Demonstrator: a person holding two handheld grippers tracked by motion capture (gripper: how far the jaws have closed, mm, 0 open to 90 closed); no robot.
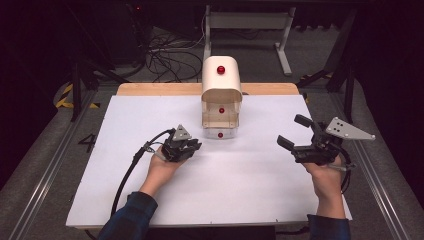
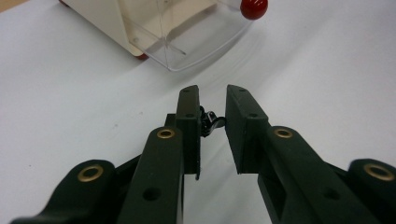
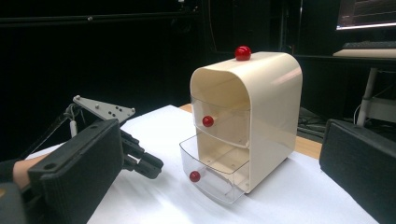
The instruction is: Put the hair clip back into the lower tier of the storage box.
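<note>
A cream drawer cabinet [image 1: 221, 87] [image 3: 273, 116] with a red knob on top stands at the back middle of the white table. Its lower clear drawer [image 1: 220, 134] [image 2: 196, 37] [image 3: 215, 175] is pulled out, red knob [image 2: 253, 7] facing forward. The upper drawer [image 3: 224, 121] is pushed in. My left gripper [image 1: 196, 145] [image 2: 212, 91] [image 3: 149, 164] lies just left of the open drawer, jaws nearly together on a small black clip [image 2: 210, 122] with a silver part. My right gripper [image 1: 292, 131] [image 3: 222, 135] is held to the right of the cabinet, jaws wide open and holding nothing.
The white table top [image 1: 240, 185] has bare room in front of the cabinet and between the two hands. A wooden strip [image 1: 150, 89] runs along its back edge. Cables and a metal stand [image 1: 280, 45] lie on the floor behind.
</note>
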